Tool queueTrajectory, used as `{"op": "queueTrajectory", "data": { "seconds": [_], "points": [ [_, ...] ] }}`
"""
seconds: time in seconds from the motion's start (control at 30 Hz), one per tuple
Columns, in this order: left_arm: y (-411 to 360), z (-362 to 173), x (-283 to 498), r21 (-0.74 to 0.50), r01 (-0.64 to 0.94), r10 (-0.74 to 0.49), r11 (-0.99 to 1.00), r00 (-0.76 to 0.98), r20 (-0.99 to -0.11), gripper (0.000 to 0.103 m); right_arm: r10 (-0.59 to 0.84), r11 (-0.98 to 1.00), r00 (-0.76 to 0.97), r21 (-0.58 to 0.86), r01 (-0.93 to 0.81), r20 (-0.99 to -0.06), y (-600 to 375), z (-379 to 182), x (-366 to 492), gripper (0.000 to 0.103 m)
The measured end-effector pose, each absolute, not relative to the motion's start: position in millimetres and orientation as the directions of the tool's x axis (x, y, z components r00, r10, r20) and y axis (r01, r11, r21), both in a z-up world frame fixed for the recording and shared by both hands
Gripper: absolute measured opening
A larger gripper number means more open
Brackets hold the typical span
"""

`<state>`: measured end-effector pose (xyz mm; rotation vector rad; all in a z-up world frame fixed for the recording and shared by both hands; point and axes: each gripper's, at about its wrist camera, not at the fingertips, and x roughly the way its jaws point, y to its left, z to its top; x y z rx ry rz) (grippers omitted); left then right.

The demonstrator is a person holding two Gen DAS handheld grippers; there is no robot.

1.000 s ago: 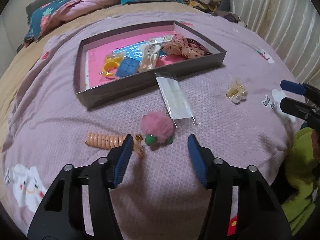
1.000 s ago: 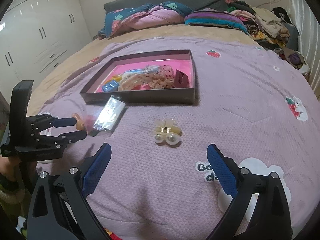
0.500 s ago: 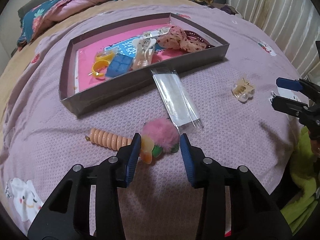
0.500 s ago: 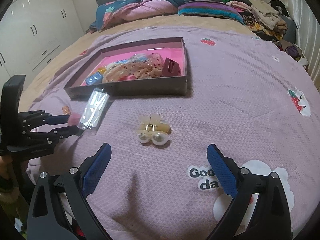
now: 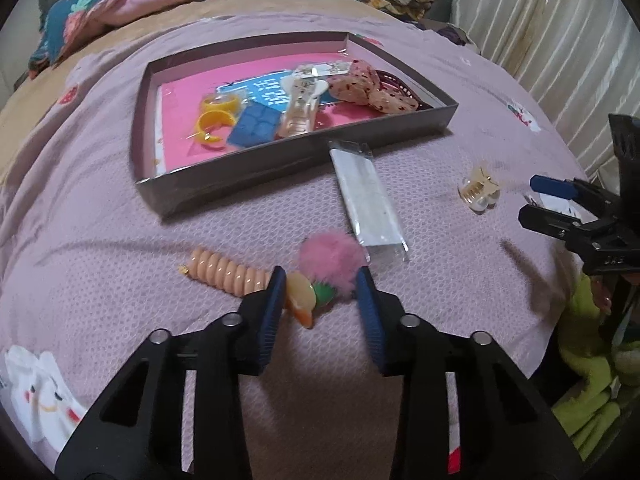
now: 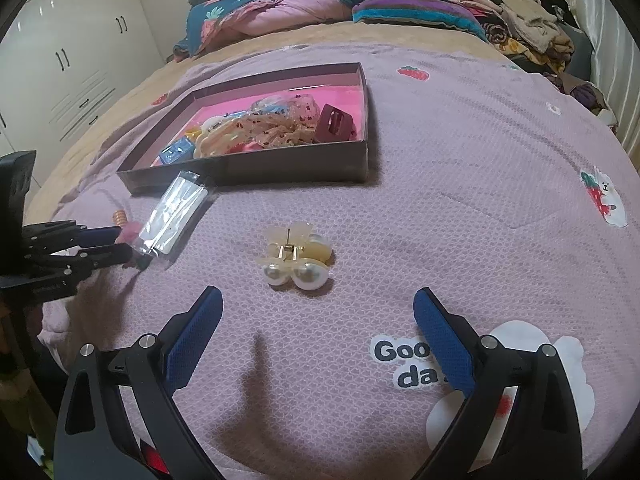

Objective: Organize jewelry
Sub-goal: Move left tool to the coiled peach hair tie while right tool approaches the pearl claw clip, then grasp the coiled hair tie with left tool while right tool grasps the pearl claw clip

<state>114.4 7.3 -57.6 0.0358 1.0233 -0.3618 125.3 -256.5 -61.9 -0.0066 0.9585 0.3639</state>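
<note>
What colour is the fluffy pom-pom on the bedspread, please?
Pink: the pom-pom shows best in the left wrist view.

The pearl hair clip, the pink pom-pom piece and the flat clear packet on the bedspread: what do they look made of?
Pearl hair clip: translucent cream plastic, glossy, with a gold metal spring and two faux pearls, judging by their shine.
Pink pom-pom piece: fluffy fur or yarn, matte, fuzzy-edged; glossy plastic-looking orange and green parts attached.
Flat clear packet: thin clear plastic film, shiny with glare; contents unclear.

A bed (image 6: 480, 152), white wardrobe (image 6: 72, 64) beside, pale curtains (image 5: 560, 40).
</note>
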Motion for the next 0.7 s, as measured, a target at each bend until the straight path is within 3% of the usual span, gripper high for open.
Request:
{"op": "queueTrajectory", "data": {
  "seconds": [0.33, 0.47, 0.7],
  "points": [
    [35.1, -65.6, 106.9, -0.209, 0.238, -0.300, 0.949, 0.461, -0.835, 0.018, 0.296, 0.938, 0.510, 0.146, -0.314, -0.807, -251.9, -67.0, 128.6, 0.095],
    [41.5, -63.2, 107.1, -0.237, 0.222, -0.318, 0.946, 0.476, -0.820, 0.003, 0.292, 0.938, 0.505, 0.140, -0.317, -0.812, -249.5, -69.6, 129.7, 0.095],
    [43.6, -68.8, 111.5, -0.278, 0.194, -0.338, 0.941, 0.469, -0.816, 0.002, 0.275, 0.937, 0.497, 0.112, -0.332, -0.823, -240.6, -74.9, 139.7, 0.095]
  ]
}}
